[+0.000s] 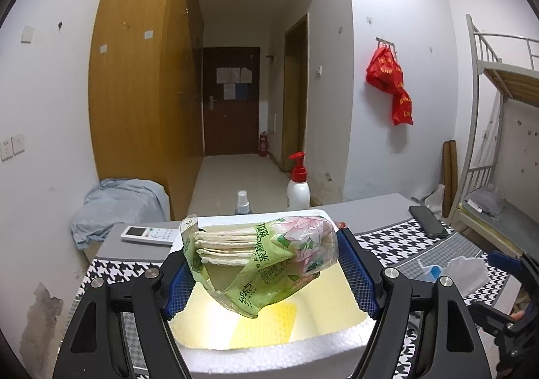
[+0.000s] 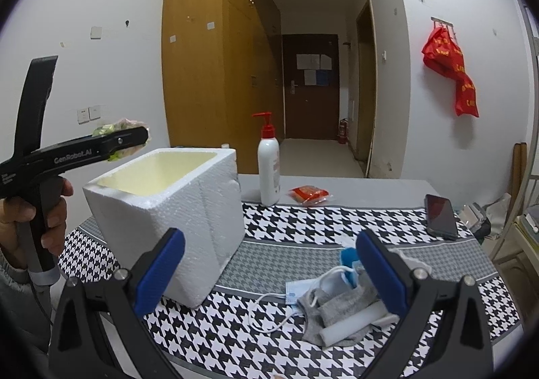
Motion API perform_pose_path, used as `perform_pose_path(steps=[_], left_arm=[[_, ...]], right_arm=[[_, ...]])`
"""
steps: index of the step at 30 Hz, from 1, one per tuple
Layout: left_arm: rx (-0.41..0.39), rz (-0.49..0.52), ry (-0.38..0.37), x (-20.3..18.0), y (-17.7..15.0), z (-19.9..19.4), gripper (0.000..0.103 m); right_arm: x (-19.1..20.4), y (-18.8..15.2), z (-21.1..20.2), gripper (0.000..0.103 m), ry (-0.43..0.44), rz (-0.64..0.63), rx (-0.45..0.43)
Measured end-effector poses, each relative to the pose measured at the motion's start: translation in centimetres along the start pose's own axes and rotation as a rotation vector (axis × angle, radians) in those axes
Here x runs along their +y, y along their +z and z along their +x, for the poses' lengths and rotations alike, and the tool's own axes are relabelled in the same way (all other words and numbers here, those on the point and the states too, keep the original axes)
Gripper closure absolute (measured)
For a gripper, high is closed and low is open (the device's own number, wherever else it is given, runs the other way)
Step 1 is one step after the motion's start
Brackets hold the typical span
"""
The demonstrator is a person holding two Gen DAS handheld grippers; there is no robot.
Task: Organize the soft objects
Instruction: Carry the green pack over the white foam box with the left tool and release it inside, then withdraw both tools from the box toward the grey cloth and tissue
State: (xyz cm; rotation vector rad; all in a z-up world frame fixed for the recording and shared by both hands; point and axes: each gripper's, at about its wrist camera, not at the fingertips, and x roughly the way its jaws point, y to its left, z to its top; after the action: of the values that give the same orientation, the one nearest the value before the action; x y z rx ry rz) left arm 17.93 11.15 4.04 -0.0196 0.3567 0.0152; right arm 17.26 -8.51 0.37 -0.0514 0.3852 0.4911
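Our left gripper (image 1: 266, 264) pinches the green tissue pack (image 1: 259, 254) between its jaws, directly above the open foam box (image 2: 168, 210). Our right gripper (image 2: 269, 271) has its jaws spread, the face mask (image 2: 296, 294) and grey sock (image 2: 340, 315) lying on the surface just beneath them.

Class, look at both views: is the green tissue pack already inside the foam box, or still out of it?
Out. The left gripper holds the tissue pack above the foam box, whose pale inside shows below it.
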Motion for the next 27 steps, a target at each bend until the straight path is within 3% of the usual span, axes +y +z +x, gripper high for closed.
perform_pose_path(steps=[7,27], left_arm=[[-0.002,0.002,0.023,-0.1,-0.3,0.6,0.001],[-0.050,0.022,0.000,-1.9,-0.4,-3.1,0.001]], right_arm=[[-0.4,-0.2,0.3,0.000,-0.013,0.009,0.013],[-0.5,-0.4,-1.2,0.000,-0.010,0.013,-0.004]])
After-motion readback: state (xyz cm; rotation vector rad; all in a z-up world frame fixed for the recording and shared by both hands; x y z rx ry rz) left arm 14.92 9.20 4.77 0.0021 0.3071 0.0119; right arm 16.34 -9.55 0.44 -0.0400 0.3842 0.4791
